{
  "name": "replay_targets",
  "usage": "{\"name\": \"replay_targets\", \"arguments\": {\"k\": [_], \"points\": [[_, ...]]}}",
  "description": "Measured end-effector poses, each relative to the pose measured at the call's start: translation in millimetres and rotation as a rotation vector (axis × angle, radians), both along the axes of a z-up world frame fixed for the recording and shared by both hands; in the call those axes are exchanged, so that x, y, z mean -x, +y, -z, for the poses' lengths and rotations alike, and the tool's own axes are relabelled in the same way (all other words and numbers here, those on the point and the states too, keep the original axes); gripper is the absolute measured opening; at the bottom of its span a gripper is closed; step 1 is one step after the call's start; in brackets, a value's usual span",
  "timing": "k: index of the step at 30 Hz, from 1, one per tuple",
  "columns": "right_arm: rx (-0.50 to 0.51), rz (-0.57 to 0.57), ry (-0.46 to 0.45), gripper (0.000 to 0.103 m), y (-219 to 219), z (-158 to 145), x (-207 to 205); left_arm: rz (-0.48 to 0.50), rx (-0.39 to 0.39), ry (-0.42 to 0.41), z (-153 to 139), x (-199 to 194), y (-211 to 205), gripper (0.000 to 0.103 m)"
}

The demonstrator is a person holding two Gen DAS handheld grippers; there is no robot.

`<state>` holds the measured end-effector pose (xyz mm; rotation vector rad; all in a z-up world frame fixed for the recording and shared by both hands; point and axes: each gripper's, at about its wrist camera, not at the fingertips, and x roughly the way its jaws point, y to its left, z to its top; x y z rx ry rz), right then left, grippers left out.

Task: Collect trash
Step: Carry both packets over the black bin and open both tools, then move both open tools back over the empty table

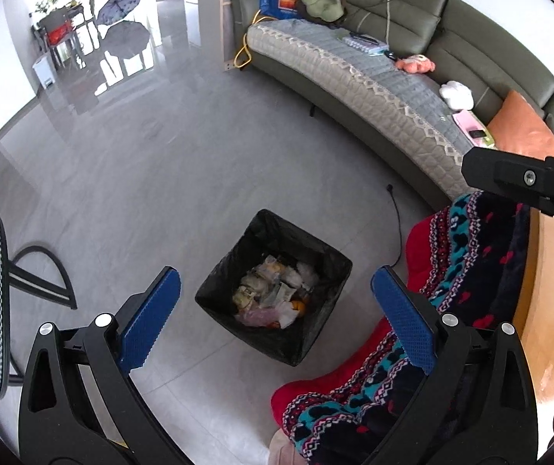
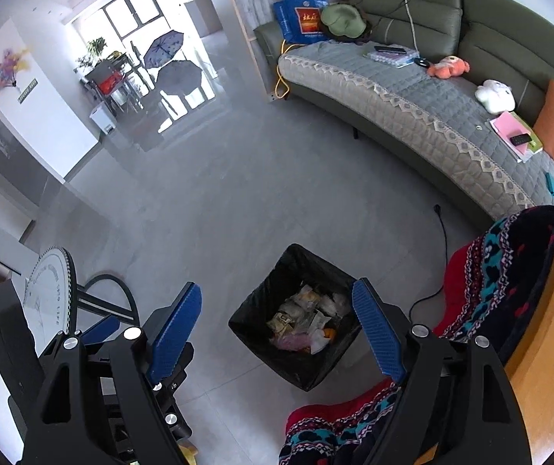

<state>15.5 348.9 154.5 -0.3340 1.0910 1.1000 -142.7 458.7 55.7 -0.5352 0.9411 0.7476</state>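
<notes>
Blue pads of the left gripper [image 1: 276, 293] stand wide apart with nothing between them. Below sits the black trash bin [image 1: 308, 343] on the grey floor [image 1: 160, 178], with wrappers [image 1: 273, 290] inside. Right gripper [image 2: 277, 310] is also spread wide and holds nothing. Beside the bin lies a red patterned blanket [image 1: 470, 255].

Both grippers hung wide and empty

We tilted the left gripper [image 1: 275, 288] steeply downward, blue pads [image 1: 149, 321] spread far apart with nothing between them. We angled the right gripper [image 2: 277, 310] down the same way, jaws apart and gripping nothing; its black body poked into the left camera's right edge.
</notes>
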Motion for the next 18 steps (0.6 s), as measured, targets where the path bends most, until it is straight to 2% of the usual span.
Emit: {"name": "replay_targets", "arguments": {"k": [9,12,18], "points": [[-0.030,0.102,-0.005,0.081,-61,-21,-11,0.089,-0.021,-0.053,-24,-8,-41,0.097],[-0.036,0.146,-0.026,0.081,-92,-27,-16,0.125,-0.032,-0.060,-30,-13,-56,0.097],[-0.043,0.253,-0.033,0.083,-158,-30,-31,0.225,-0.002,-0.088,-34,-36,-99,0.097]]}}
